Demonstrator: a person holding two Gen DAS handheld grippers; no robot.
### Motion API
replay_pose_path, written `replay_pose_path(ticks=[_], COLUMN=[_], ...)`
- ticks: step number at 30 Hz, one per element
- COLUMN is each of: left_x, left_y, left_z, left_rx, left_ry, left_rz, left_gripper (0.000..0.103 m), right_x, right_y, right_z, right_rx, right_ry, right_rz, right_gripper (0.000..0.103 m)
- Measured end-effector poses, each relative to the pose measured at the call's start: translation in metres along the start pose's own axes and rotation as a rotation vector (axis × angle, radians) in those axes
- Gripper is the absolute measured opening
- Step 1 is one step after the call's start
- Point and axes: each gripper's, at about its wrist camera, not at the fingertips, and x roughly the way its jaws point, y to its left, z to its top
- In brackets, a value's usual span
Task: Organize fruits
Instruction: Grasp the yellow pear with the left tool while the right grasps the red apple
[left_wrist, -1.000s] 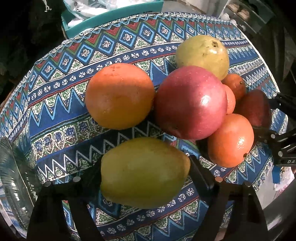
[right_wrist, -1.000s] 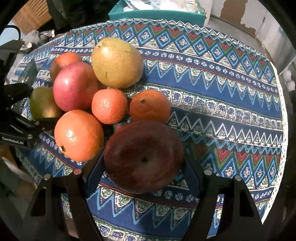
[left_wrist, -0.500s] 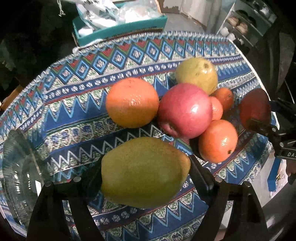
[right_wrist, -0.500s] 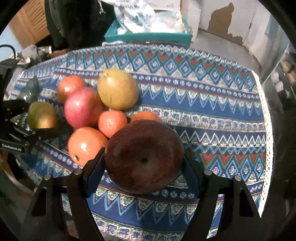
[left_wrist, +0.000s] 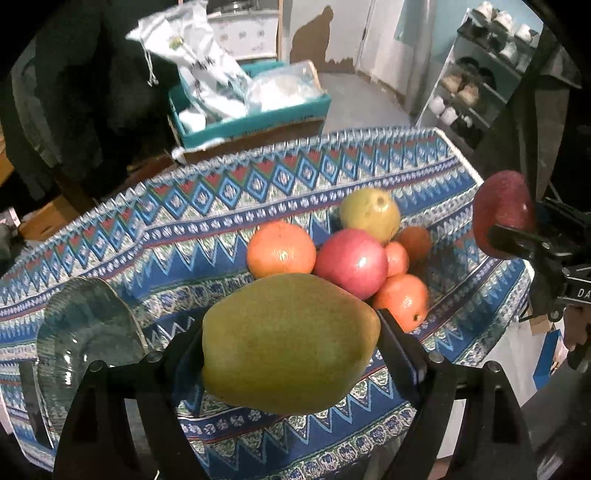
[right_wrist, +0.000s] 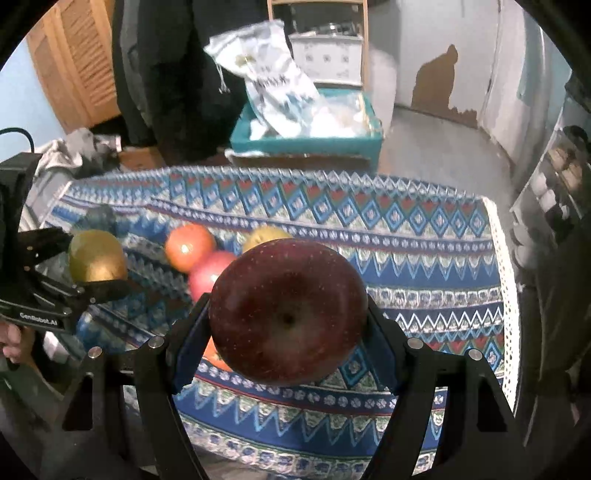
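Left gripper (left_wrist: 291, 354) clamped on a green-yellow pear (left_wrist: 290, 345), right gripper (right_wrist: 288, 314) clamped on a dark red apple (right_wrist: 288, 312); both fruits lifted well clear of the patterned blue tablecloth (left_wrist: 207, 236), where a second ago each sat low, right beside the pile. Same apple visible from the left wrist camera, hanging off the bench's right edge (left_wrist: 504, 218); same pear visible from the right wrist camera at far left (right_wrist: 96, 255). Left behind in a touching cluster on the bench: a large orange (left_wrist: 281, 249), a pink-red apple (left_wrist: 351, 263), a second green pear (left_wrist: 370, 214) behind them, a nearer orange (left_wrist: 402, 301), and two small tangerines, partly hidden. Clear glass dish (left_wrist: 85, 332) at the near left corner of the cloth, just beside the held pear, apparently empty. Judging from that, pick-up finished for this pair and sorting barely begun; likely next need a carry toward the dish, though which fruit belongs there cannot be told. Teal box (left_wrist: 255, 118) of bags beyond the far edge.
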Motion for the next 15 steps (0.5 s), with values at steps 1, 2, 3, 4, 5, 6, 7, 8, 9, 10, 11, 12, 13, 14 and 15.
replay_pose_path(ticks=[1,2,3,4,5,6,7,8,9,10,11,12,13,14,15], left_x=[-0.004,-0.008,-0.012,-0.017,-0.021,-0.027,-0.032,-0.035,-0.041,-0.045,-0.049,-0.051,-0.055,-0.057,-0.06], left_y=[0.001,0.001,0.001,0.001,0.001,0.001,0.0,-0.001,-0.001,-0.002,-0.002,-0.002,-0.001,-0.001,0.001], left_z=[0.0,0.001,0.001,0.002,0.002,0.003,0.003,0.004,0.005,0.005,0.006,0.005,0.006,0.005,0.005], left_rx=[-0.002,-0.002,-0.003,-0.003,-0.002,0.001,0.004,0.007,0.013,0.016,0.017,0.019,0.021,0.02,0.018], left_ry=[-0.01,-0.019,-0.028,-0.039,-0.051,-0.065,-0.078,-0.087,-0.102,-0.113,-0.123,-0.129,-0.139,-0.144,-0.15], left_rz=[-0.001,-0.001,-0.003,-0.007,-0.01,-0.011,-0.01,-0.01,-0.011,-0.011,-0.011,-0.01,-0.01,-0.01,-0.011], left_gripper=[0.086,0.086,0.086,0.086,0.086,0.086,0.086,0.086,0.086,0.086,0.086,0.086,0.086,0.086,0.086], right_x=[-0.004,-0.01,-0.013,-0.016,-0.021,-0.024,-0.026,-0.029,-0.031,-0.033,-0.034,-0.035,-0.037,-0.038,-0.039], right_y=[0.002,0.005,0.007,0.009,0.013,0.015,0.017,0.02,0.022,0.025,0.028,0.029,0.032,0.034,0.037], right_z=[0.002,0.005,0.007,0.008,0.012,0.014,0.016,0.018,0.02,0.023,0.025,0.026,0.027,0.029,0.031], right_rx=[-0.001,-0.004,-0.006,-0.009,-0.014,-0.016,-0.019,-0.023,-0.028,-0.03,-0.033,-0.036,-0.039,-0.041,-0.043], right_ry=[-0.01,-0.025,-0.035,-0.044,-0.059,-0.068,-0.08,-0.087,-0.095,-0.104,-0.111,-0.115,-0.119,-0.125,-0.126], right_rz=[0.003,0.007,0.012,0.016,0.024,0.029,0.031,0.032,0.036,0.038,0.04,0.043,0.046,0.05,0.05], right_gripper=[0.075,0.075,0.075,0.075,0.075,0.075,0.075,0.075,0.075,0.075,0.075,0.076,0.075,0.075,0.075])
